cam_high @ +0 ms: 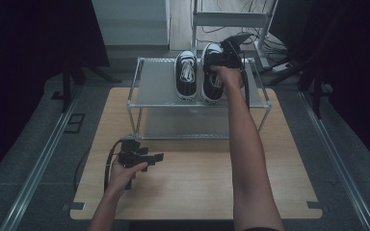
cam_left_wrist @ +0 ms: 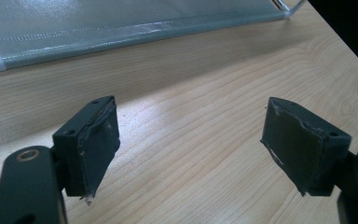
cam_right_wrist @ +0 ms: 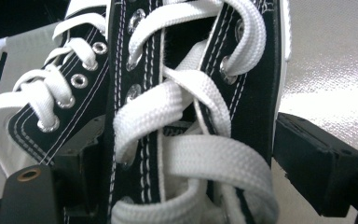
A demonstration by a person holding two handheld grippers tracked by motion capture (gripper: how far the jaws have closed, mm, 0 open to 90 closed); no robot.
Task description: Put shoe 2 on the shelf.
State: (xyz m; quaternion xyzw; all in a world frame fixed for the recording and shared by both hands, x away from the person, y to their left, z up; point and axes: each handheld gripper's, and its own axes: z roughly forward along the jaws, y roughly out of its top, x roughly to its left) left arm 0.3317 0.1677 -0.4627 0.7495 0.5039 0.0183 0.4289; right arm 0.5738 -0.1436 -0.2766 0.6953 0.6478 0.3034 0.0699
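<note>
You had the right gripper (cam_high: 220,61) up on the top shelf of the shoe rack (cam_high: 160,96), at the right-hand sneaker (cam_high: 210,89). In the right gripper view its jaws straddled that shoe's laced upper (cam_right_wrist: 191,116), one each side. The right pad stood just off the canvas w/ a thin gap; the left one was tucked behind the shoe's edge, so contact there can't be read. Looks like jaws apart around the shoe, not clamped on it.

That sneaker sat on the shelf, just beside the left sneaker (cam_high: 186,77), toes toward you, both roughly parallel. So judged step: setting the second shoe down next to its mate, or just letting go of it.

Your left gripper (cam_high: 142,158) was parked low over the wooden table (cam_high: 197,183) in front of the rack. Jaws partly apart, nothing between them, bare wood betw. the pads (cam_left_wrist: 98,149) in the left gripper view.

Next move, prob.: open the right jaws a bit wider and back straight out along the shoe w/o snagging the white laces. Dragging the shoe off line or nudging its neighbour is the risk. Lift clear of the rack's front rail before coming back. The left needs nothing yet.
</note>
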